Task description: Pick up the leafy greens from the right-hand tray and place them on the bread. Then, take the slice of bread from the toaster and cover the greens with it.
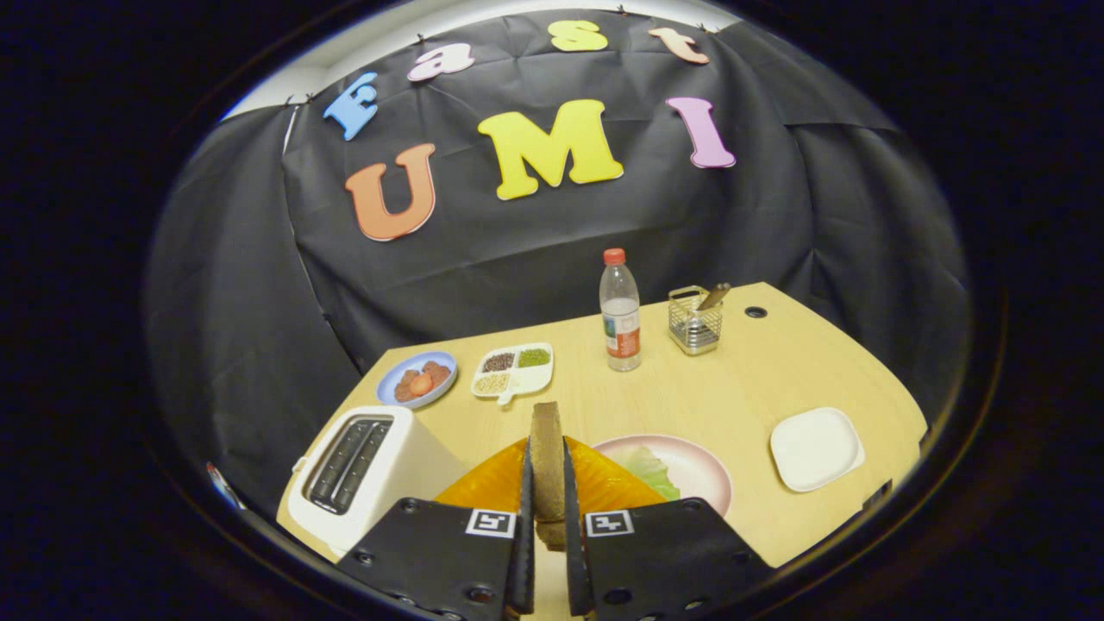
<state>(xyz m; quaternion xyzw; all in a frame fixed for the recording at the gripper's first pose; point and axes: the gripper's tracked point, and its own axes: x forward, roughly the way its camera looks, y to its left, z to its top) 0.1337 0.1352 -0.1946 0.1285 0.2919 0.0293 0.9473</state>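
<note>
We see the bread slice [547, 461] edge-on between the fingers, its lower end hidden behind the gripper [546, 517]. The slice and fingers cover the middle of the orange tray [483, 483] and the near side of the plate [690, 470], where only part of the greens [649, 470] shows. The grains in the divided dish [513, 371] are too small to identify.

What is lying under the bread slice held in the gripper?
An orange plate lies below the slice, which the gripper is shut on. The slice and fingers cover the plate's middle, so anything there is hidden.
</note>
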